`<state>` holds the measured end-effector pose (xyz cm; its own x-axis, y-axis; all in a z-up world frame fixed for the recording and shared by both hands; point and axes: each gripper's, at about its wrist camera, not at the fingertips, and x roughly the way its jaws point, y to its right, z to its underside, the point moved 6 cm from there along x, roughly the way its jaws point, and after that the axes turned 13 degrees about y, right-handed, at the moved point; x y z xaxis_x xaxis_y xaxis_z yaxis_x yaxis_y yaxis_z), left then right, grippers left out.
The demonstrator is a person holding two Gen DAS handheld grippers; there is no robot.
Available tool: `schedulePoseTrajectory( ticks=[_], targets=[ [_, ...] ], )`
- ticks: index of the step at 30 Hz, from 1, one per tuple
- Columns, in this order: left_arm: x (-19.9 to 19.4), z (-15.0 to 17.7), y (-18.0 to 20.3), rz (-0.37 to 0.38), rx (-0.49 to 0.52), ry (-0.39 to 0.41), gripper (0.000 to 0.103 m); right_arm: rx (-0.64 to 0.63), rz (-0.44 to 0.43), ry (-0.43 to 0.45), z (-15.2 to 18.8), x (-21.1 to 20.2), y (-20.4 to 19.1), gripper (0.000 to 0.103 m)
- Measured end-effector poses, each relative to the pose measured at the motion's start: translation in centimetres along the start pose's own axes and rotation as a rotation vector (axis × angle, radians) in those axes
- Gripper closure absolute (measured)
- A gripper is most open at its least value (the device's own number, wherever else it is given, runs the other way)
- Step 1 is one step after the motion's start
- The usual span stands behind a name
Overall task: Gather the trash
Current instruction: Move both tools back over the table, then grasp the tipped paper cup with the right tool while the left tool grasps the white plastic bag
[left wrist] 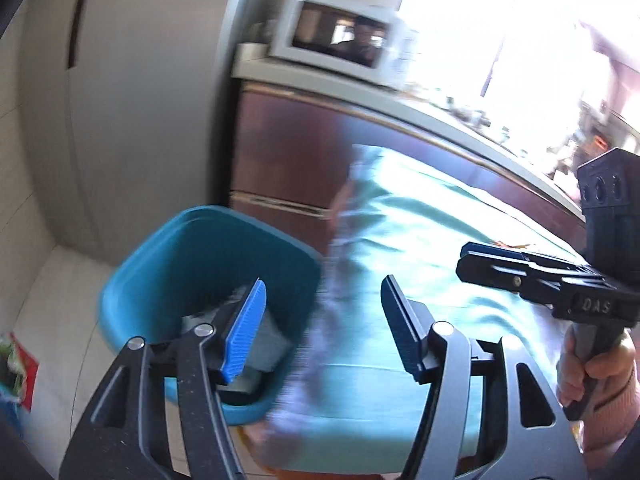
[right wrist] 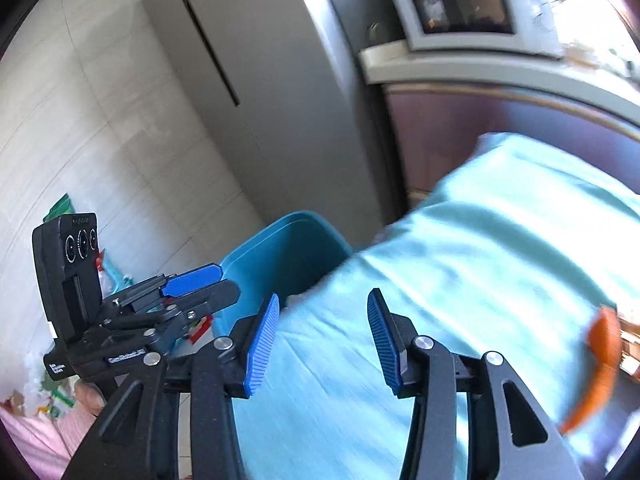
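Hovering by the corner of the table (left wrist: 420,240), both grippers stand with their jaws apart and nothing between the blue pads. The left gripper (left wrist: 324,320) points down over the blue bin (left wrist: 168,264), which sits on the floor just beside the table's edge; grey and pale scraps (left wrist: 264,344) lie at the bin's bottom, though blur makes it hard to say what they are. The right gripper (right wrist: 324,336) hangs over the mint-green tablecloth (right wrist: 500,248), also empty. In the left wrist view the right gripper shows from the side, held by a hand (left wrist: 596,368) at the picture's right edge.

Judging from this, a drop into the bin looks done and the step in hand is the search for the next piece. More trash seems to lie in two places: an orange curved thing (right wrist: 600,364) at the right edge of the tablecloth, too smeared to name, and a scatter of coloured wrappers (right wrist: 60,208) on the tiled floor to the left of the bin. Behind stand a grey fridge (right wrist: 248,80) and a microwave (right wrist: 468,12) on a counter.

The next move calls for picking one target, swinging the nearer gripper over it with jaws wide, and lowering until the pads straddle it. The orange thing suits the right gripper; the floor wrappers call for a lower reach.
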<state>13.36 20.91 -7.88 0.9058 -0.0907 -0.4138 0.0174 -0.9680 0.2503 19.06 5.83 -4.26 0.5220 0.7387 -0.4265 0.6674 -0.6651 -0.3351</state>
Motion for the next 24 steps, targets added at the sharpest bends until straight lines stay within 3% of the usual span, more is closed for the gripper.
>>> schedulePoseTrajectory(
  ticks=[6,16,24],
  targets=[
    [0.3,0.1,7.3,0.142,0.098,-0.014,0.043,0.058,0.147,0.11,0.6,-7.5,4.7,0.056],
    [2.3,2.8,17.9,0.334,0.172,-0.088,0.043,0.161,0.462,0.243,4.5,-20.1,12.6,0.056],
    [4.4,5.4,25.4,0.456,0.235,-0.185,0.042,0.25,0.708,0.357,7.8,-29.5,17.3,0.056]
  ],
)
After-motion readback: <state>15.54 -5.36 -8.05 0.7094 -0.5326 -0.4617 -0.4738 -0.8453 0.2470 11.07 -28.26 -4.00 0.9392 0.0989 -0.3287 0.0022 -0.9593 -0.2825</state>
